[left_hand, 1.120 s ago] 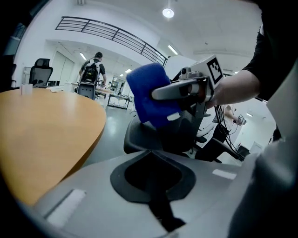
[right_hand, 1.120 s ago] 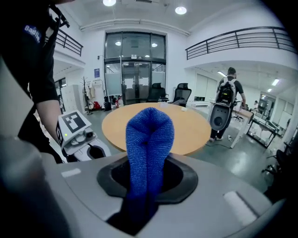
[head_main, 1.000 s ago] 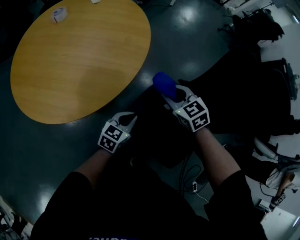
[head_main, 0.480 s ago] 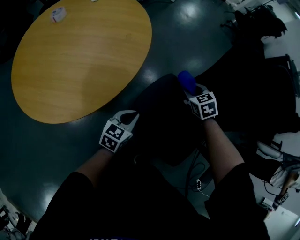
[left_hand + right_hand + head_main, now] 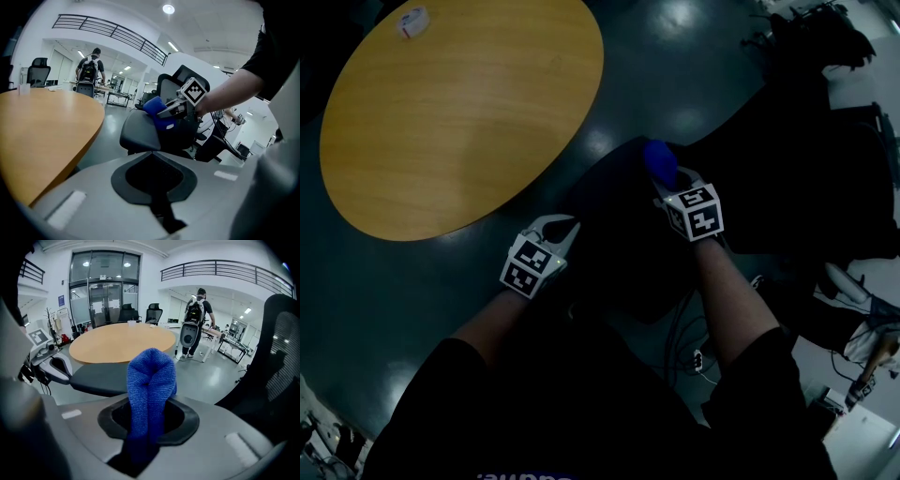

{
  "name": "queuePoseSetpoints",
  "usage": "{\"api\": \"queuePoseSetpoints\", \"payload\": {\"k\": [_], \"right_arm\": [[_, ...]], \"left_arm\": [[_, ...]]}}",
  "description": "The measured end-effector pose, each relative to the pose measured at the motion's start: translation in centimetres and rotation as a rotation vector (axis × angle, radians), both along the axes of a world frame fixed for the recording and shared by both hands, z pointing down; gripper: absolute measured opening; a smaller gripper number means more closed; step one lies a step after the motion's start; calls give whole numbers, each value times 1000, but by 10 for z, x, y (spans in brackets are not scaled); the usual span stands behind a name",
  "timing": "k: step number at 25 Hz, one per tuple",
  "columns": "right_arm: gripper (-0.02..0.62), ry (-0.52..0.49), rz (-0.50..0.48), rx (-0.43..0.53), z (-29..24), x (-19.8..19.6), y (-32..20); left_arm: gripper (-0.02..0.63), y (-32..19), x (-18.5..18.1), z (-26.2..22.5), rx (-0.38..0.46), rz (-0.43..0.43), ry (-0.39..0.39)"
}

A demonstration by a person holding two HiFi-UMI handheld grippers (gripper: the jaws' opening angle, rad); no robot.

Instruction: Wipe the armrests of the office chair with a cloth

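Right gripper (image 5: 672,187), clamping blue cloth (image 5: 660,161), edged left over the chair (image 5: 619,246); left gripper (image 5: 562,228) closed; wooden table (image 5: 459,112) beside.

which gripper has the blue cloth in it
The right gripper: the blue cloth sticks out from between its jaws. The left gripper has its jaws together, with nothing between.

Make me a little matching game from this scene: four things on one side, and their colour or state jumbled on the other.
Things:
1. cloth
2. left gripper
3. round table
4. office chair

Colour or state:
A. black
B. light wood
C. blue, pinched in the right gripper
D. jaws shut on nothing

Pairs: 1-C, 2-D, 3-B, 4-A.
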State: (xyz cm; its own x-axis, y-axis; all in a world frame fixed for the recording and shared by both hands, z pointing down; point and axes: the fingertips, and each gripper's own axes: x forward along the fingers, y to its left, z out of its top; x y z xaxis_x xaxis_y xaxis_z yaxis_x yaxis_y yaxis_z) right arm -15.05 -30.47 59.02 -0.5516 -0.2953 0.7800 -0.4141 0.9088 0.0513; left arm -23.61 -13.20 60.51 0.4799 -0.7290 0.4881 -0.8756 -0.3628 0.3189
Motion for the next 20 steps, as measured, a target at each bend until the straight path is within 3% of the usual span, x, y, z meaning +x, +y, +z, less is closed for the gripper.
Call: {"api": "queuePoseSetpoints", "payload": {"k": [20], "right_arm": [[112,-25,-117,-30,3,-35,93]], "left_arm": [[20,9,2,1,2,21,-3]]}}
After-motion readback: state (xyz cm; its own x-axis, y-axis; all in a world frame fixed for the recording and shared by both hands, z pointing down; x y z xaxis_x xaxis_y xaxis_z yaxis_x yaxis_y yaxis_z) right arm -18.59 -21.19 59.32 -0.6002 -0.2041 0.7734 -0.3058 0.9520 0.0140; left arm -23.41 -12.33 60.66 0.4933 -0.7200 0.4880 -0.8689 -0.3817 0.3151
